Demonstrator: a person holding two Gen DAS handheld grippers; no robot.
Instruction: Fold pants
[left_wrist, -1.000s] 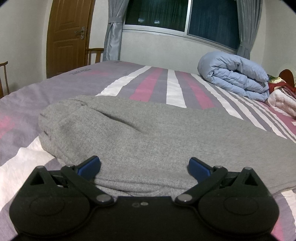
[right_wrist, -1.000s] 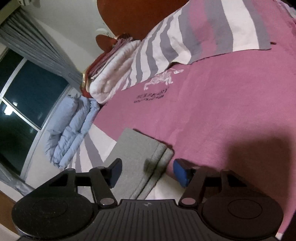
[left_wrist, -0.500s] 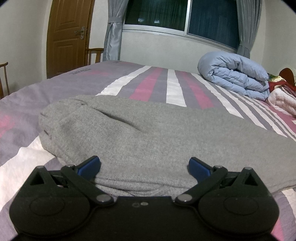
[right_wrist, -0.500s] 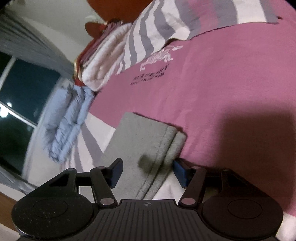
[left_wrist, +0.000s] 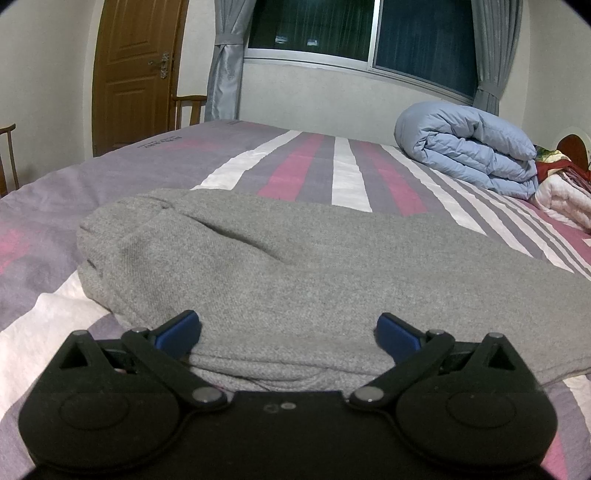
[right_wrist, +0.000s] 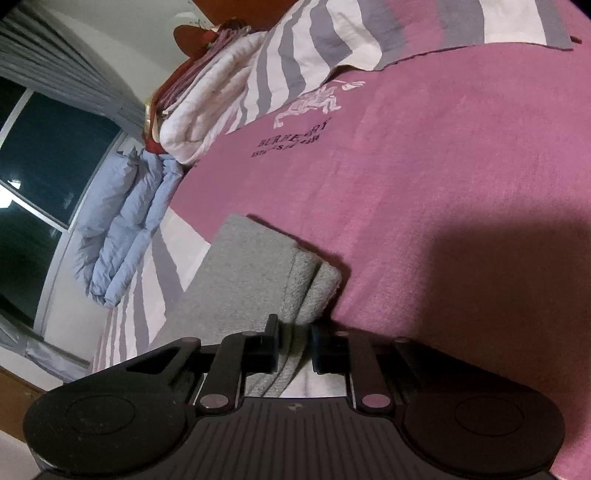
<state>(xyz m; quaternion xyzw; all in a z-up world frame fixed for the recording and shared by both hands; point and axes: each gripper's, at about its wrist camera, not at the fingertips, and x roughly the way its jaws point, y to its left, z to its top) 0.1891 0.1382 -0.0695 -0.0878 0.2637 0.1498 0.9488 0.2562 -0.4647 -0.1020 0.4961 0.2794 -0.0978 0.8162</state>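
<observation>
Pants of grey knit cloth lie across the striped bedspread, already folded lengthwise, with the leg ends stacked one on the other in the right wrist view. I judge the cloth as soft, rather thick and light; it will bend and sag where nothing supports it, and the layers can slide apart, so all layers should be pinched together near an edge. Good places seem to be the stacked hems at one end and the waist edge at the other end. The left gripper is low at the near edge of the pants, pointing slightly downward, with its blue fingers spread wide on both sides of the thick grey edge; they do not press it, so this claw is released. The right gripper is tilted down over the leg end of the pants, and the view is rolled to one side. Its jaws are closing, a narrow strip of the grey hem edge is between them, and the pads appear to touch the cloth already. Beyond the pants, a rolled blue duvet rests under the window, well apart from the pants.
</observation>
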